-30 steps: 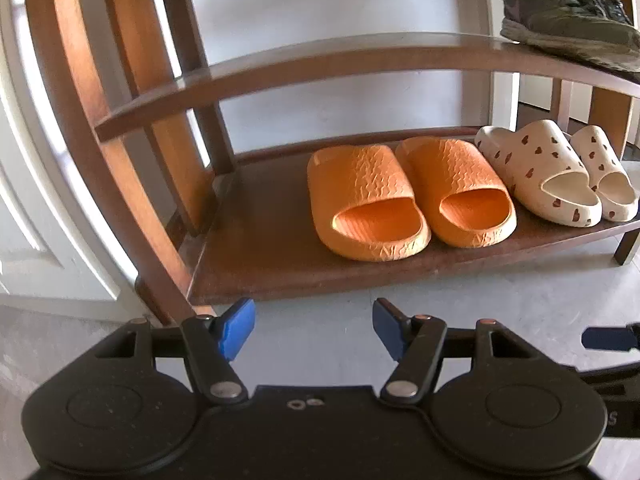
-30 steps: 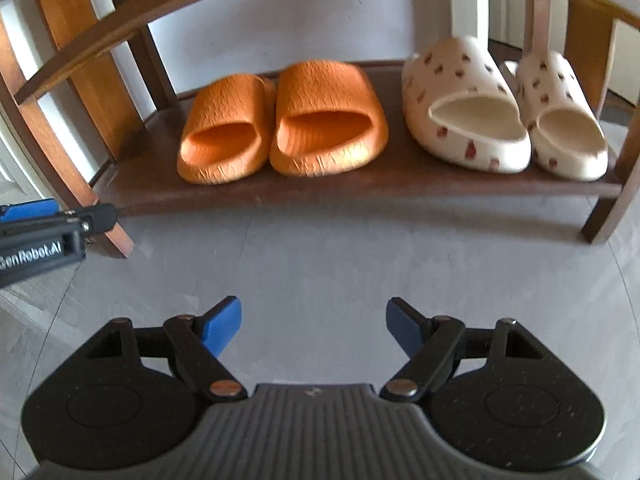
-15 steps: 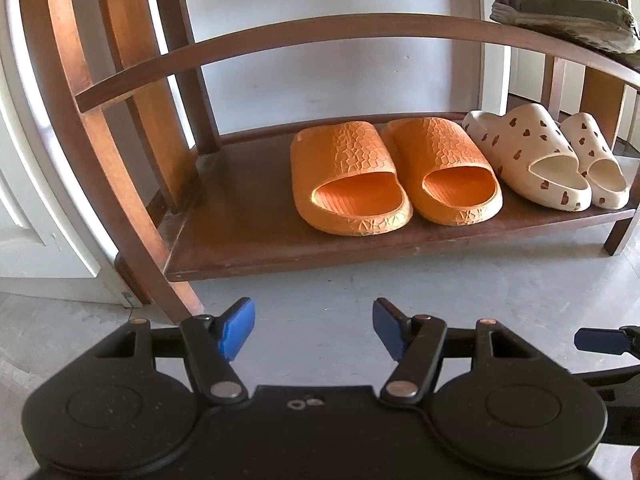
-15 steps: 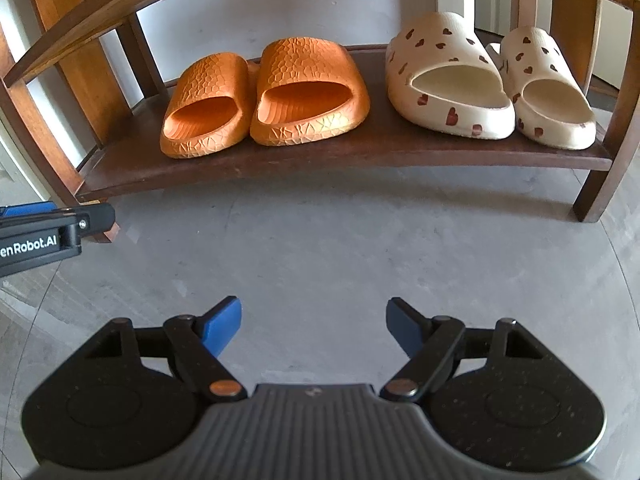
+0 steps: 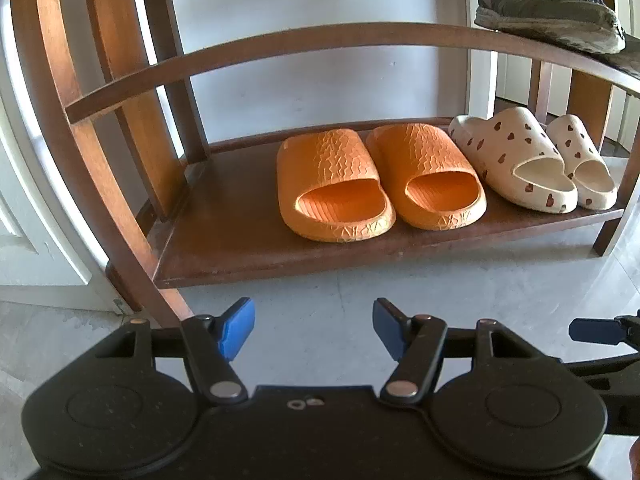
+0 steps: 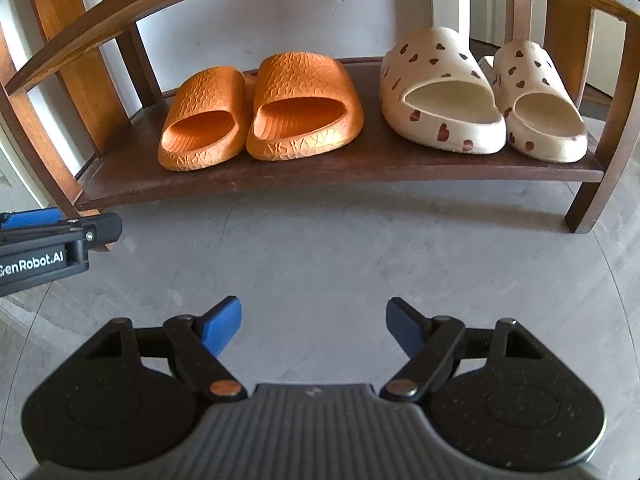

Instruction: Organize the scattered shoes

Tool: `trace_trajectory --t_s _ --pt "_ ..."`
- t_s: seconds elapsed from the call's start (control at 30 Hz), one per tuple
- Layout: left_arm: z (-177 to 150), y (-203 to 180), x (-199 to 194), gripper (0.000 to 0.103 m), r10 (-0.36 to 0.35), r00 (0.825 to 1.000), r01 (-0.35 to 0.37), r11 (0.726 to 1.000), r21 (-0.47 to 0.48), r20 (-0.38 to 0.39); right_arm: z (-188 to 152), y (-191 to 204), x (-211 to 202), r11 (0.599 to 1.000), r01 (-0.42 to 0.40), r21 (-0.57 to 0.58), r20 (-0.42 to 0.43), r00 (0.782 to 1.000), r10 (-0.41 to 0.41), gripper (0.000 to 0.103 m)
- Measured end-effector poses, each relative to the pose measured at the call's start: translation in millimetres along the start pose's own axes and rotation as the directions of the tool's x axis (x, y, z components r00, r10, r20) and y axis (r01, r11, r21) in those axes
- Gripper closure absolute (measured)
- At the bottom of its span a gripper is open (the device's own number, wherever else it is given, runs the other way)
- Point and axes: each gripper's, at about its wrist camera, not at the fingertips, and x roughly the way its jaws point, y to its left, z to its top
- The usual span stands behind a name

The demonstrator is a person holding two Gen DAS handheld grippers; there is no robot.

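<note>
Two pairs of slides – orange slides (image 6: pixel 260 112) and heart-print slides (image 6: pixel 480 96) – sit side by side on the rack's bottom shelf (image 6: pixel 340 168), ahead of both tongs. The left gripper (image 5: pixel 314 330) and right gripper (image 6: pixel 314 326) hover spread, empty, over bare floor (image 6: pixel 340 248) – organizing looks finished.

on the bottom shelf (image 5: pixel 240 240) of the wooden rack in front of me sit two pairs of slides, heels toward its front edge. the orange textured slides (image 5: pixel 376 184) lie side by side and touching near the shelf's middle, and the cream slides with dark hearts (image 5: pixel 528 160) lie together by its right end. a dark, worn sneaker (image 5: pixel 548 4) rests on the upper shelf near the right end.
</note>
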Motion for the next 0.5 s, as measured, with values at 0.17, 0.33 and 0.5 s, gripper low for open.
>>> trace_trajectory --t_s 0.17,0.33,0.5 --pt "0.0 -2.4 -2.6 0.038 -0.037 0.999 0.037 0.999 0.01 0.01 -2.1 0.7 -1.0 1.0 0.0 -0.004 -0.002 1.0 0.0 0.021" --pt "0.4 -4.3 -4.6 0.038 -0.07 0.997 0.07 0.998 0.007 0.013 -1.7 0.3 -3.0 1.0 0.003 0.0 0.005 1.0 -0.003 0.021" --pt "-0.6 -6.3 -4.0 0.038 -0.079 0.997 0.079 0.997 0.009 -0.003 -1.6 0.5 -5.2 1.0 0.002 -0.003 0.012 1.0 -0.002 0.021"
